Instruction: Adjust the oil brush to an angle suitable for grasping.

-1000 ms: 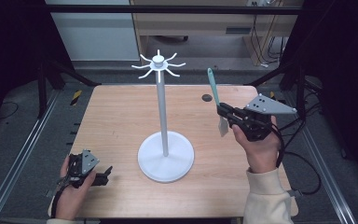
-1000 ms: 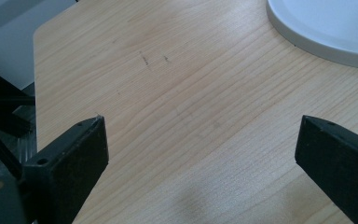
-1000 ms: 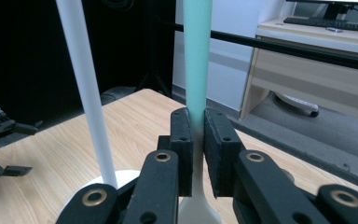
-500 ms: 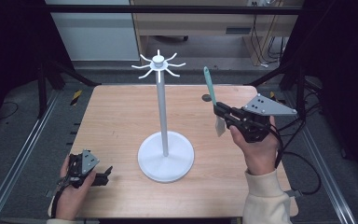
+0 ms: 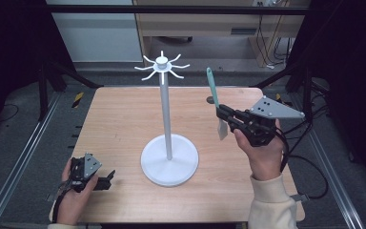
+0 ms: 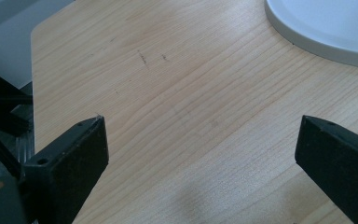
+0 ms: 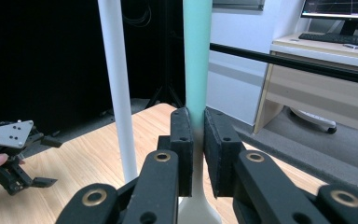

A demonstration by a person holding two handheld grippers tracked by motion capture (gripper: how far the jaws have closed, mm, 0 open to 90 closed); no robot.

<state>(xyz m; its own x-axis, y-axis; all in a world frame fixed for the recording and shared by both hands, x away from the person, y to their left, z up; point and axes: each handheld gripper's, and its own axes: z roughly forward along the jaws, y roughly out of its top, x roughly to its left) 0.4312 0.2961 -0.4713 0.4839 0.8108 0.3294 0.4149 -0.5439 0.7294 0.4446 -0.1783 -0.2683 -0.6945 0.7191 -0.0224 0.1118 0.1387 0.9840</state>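
Item: right tool point(image 5: 225, 113), which I hold above the right half of the bench point(image 5: 119, 119), its jaws pinching a spatula point(image 5: 212, 88) with a teal handle and a pale blade. In the right gripper view the handle point(image 7: 197, 56) runs off the top edge, so I cannot see its upper end, and the blade is cut off at the bottom behind the jaws. Item: white stand point(image 5: 166, 114), upright at mid-bench, round base, spoked hooks on top; its pole point(image 7: 117, 84) stands just beside the spatula, apart from it, hooks out of that frame. Item: left tool point(image 5: 106, 178), resting low at the near left of the bench, jaws spread over bare wood; the stand's base point(image 6: 326, 28) shows there as a clipped corner.
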